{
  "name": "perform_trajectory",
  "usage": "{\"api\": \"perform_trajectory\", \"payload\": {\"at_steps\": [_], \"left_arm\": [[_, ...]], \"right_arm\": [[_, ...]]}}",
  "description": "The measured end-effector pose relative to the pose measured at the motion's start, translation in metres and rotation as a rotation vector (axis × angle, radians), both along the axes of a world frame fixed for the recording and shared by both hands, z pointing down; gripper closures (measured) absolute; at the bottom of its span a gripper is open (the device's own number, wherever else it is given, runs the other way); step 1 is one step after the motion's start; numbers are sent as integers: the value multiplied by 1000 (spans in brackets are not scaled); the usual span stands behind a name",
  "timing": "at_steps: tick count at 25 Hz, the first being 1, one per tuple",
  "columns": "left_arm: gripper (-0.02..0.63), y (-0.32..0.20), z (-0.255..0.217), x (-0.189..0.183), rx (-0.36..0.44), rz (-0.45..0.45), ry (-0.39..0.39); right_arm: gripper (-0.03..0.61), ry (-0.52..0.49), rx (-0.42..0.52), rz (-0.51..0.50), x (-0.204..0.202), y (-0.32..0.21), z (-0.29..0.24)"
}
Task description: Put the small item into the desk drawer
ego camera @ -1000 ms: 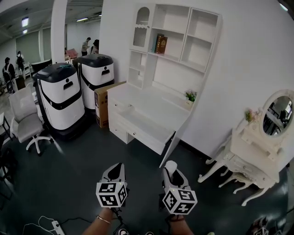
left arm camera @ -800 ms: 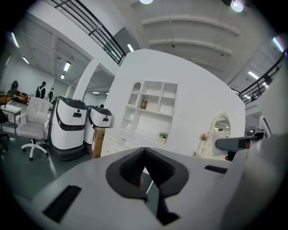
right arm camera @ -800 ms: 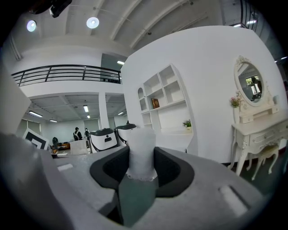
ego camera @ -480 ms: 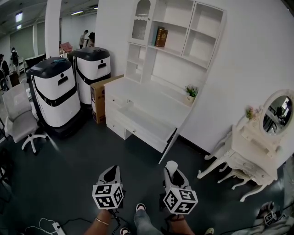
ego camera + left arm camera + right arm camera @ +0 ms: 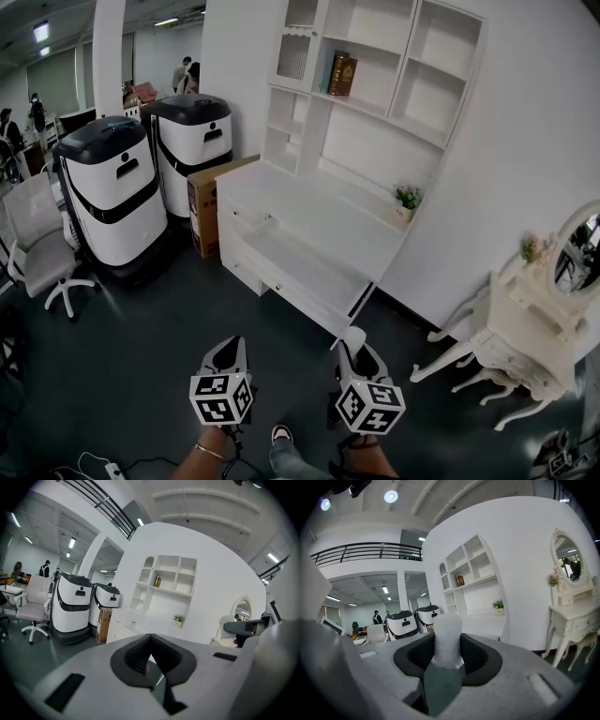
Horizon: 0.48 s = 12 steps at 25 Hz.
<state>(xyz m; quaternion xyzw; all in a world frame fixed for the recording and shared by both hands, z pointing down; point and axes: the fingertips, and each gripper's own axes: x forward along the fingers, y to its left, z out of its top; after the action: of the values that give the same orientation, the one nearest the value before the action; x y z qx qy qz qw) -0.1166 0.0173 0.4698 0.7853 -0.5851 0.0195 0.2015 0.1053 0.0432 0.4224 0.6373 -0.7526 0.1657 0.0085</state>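
Note:
The white desk [image 5: 323, 208] with a shelf hutch stands against the wall ahead, across dark floor. Its wide drawer [image 5: 298, 262] looks pulled out toward me. My right gripper [image 5: 354, 345] is held low in the head view, shut on a small white frosted item [image 5: 447, 637] that sticks up between its pads. My left gripper [image 5: 230, 347] hangs beside it at the same height. In the left gripper view the left gripper [image 5: 150, 638] has its jaws meeting at the tips with nothing between them. Both grippers are well short of the desk.
Two white-and-black machines [image 5: 111, 192] [image 5: 195, 141] and a cardboard box [image 5: 206, 208] stand left of the desk. An office chair [image 5: 39, 246] is at far left. A white vanity with a mirror [image 5: 530, 323] is at right. A plant [image 5: 407, 199] and books [image 5: 339, 75] sit on the desk unit.
The view has shifted toward the desk as the person walks; a shoe now shows at the bottom. Both grippers keep their place and grip.

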Motion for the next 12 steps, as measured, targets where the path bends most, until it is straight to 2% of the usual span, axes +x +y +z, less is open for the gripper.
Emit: {"api": "perform_trajectory", "payload": {"at_steps": [12], "left_arm": [[617,-160,-9,45,4,-50,-15]], "right_arm": [[415,-5,-7,-76,40,-173,-2]]}}
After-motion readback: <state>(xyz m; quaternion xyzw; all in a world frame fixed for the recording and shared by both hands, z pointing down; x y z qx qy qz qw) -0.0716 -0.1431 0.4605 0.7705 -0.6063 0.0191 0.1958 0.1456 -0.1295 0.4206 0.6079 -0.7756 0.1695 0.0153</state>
